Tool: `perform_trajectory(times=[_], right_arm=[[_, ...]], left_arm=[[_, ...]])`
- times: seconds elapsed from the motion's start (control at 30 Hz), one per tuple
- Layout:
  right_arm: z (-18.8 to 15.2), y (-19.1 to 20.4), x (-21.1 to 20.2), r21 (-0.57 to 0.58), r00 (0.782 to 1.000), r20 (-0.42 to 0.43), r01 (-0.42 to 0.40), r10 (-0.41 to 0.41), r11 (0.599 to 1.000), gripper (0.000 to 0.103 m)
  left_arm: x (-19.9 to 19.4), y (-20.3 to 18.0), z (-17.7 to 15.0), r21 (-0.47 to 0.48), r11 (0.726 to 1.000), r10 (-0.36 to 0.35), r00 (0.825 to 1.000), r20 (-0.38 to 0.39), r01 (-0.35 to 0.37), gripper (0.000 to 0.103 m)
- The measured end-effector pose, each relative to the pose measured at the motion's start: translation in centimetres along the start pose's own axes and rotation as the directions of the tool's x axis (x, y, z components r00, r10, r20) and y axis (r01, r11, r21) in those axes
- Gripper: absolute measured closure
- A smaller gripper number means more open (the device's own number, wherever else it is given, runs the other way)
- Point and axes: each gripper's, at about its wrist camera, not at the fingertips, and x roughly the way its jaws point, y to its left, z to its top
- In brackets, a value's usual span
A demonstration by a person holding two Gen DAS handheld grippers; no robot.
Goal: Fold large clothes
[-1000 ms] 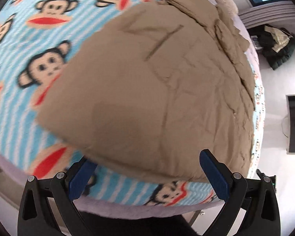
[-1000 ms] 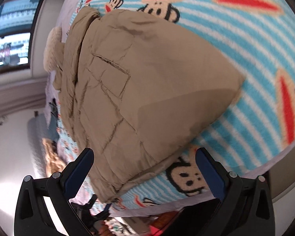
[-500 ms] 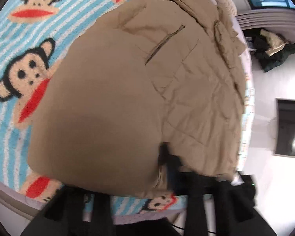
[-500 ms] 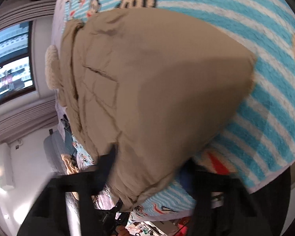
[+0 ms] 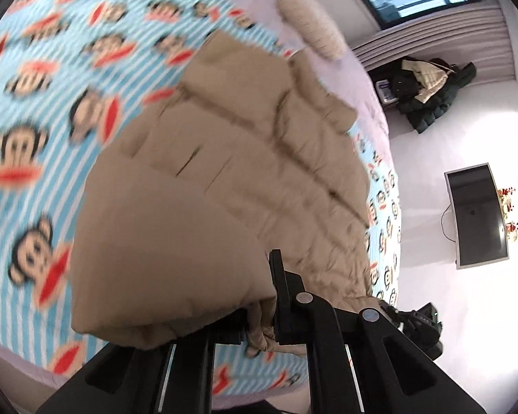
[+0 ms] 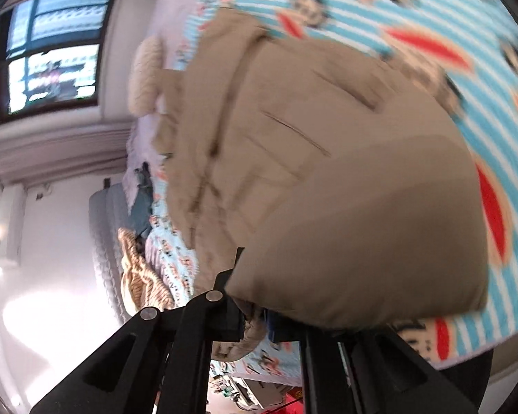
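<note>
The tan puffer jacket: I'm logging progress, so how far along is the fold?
Done: the tan puffer jacket lies narrowed on the monkey-print blanket. In hand: left gripper and right gripper are both shut on its near hem. Left: carrying that hem over toward the collar end.

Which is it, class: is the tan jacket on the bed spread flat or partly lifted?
Partly lifted. The left gripper and right gripper are each shut on the tan jacket's near hem, which bulges above the monkey-print blanket.

Bright daylight, motion blur, fisheye warping
</note>
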Motion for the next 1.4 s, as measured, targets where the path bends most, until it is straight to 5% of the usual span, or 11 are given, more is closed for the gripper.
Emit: perform_trajectory(times=[0.37,0.63,0.87,1.03,1.4], right_arm=[[10.8,11.6,-0.2,-0.230,0.998,-0.006,-0.062,0.063,0.971,0.094],[18.2,17.2,4.2,-0.324,1.000,-0.002,-0.010,0.010,0.946,0.094],[22.6,19.0,10.0,-0.318,0.998,0.046,0.063,-0.051,0.946,0.094],[25.8,16.4,16.0,-0.253,0.986,0.077,0.165,-0.151,0.953,0.094],[28.0,12.3,20.5,-0.224,0.981,0.095,0.187,-0.170,0.956,0.094]], left_arm=[[-0.8,-9.8,10.9,0.070,0.995,0.060,0.979,0.197,-0.075,0.092],[3.0,-11.7,17.7,0.057,0.986,0.138,0.964,0.226,-0.155,0.092],[9.4,-9.4,24.9,0.089,0.972,0.205,0.968,0.143,-0.219,0.091],[15.1,-7.0,28.0,0.139,0.954,0.256,0.963,0.079,-0.265,0.091],[21.7,-3.5,28.8,0.171,0.951,0.244,0.966,0.087,-0.256,0.091]])
